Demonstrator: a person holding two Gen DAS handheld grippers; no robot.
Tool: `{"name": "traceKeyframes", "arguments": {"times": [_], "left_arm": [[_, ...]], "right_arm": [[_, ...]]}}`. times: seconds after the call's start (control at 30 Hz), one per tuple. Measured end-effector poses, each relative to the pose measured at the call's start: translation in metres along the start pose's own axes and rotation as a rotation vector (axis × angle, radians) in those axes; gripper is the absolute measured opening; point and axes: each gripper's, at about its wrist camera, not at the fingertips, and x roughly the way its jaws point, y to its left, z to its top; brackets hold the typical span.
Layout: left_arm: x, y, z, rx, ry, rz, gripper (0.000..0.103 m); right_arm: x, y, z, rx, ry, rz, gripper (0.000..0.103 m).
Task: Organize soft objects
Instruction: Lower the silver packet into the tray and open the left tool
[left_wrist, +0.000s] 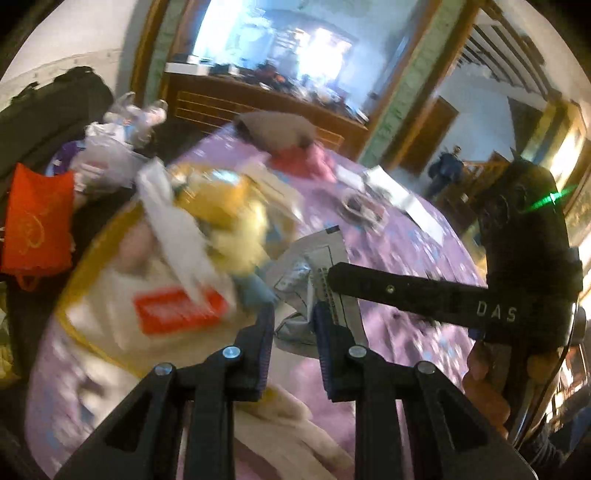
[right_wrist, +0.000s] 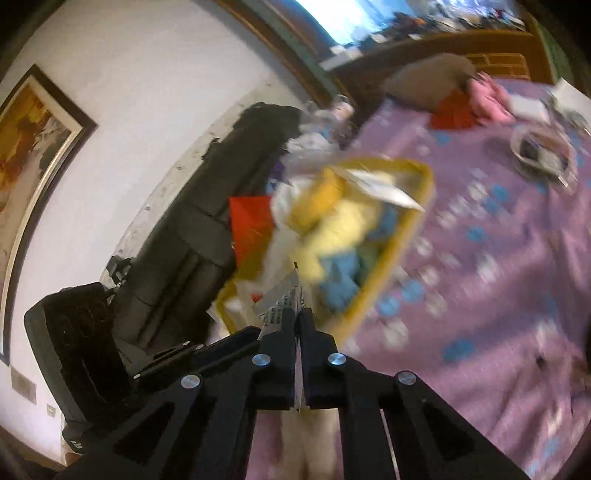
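Observation:
A crumpled silver plastic packet with printed text hangs over the purple tablecloth, held from both sides. My left gripper has its jaws narrow, pinching the packet's lower part. My right gripper reaches in from the right, and in its own view it is shut on the packet's thin edge. Just beyond stands a yellow-rimmed basket with a yellow plush, a blue plush and a white bag with a red label. Both views are motion-blurred.
The purple tablecloth carries a pink cloth, a red cloth, a small dish and white papers. A cream fabric lies under the grippers. Left of the table are an orange bag and a black sofa.

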Motion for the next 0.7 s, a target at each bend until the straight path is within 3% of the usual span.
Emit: {"name": "traceKeyframes", "arguments": {"times": [0.17,0.33,0.4,0.43,0.47,0.57,0.67,0.7], "left_arm": [[0.018,0.036,0.038,-0.033,0.011,0.007,0.022],[0.044,0.059,0.055,-0.066,0.031,0.038,0.024],[0.053,0.063,0.054,-0.065,0.06,0.045,0.041],[0.053,0.064,0.051,-0.072,0.058,0.071,0.059],[0.048,0.062,0.048,-0.068,0.039,0.095,0.07],[0.022,0.043,0.036,-0.004,-0.029,0.163,0.084],[-0.009,0.012,0.017,0.064,-0.091,0.231,0.093],[-0.02,-0.002,0.005,0.098,-0.108,0.262,0.094]], "right_arm": [[0.041,0.016,0.041,-0.054,-0.029,-0.036,0.004],[0.068,0.005,0.055,-0.027,-0.03,-0.049,0.006],[0.074,-0.001,0.056,-0.012,-0.025,-0.058,0.006],[0.075,-0.002,0.055,-0.015,-0.015,-0.068,0.007],[0.074,-0.001,0.054,-0.018,-0.008,-0.092,0.007],[0.049,0.007,0.043,-0.026,-0.047,-0.123,0.011],[0.01,0.02,0.021,-0.038,-0.106,-0.148,0.052],[-0.005,0.025,0.01,-0.048,-0.137,-0.156,0.075]]}}
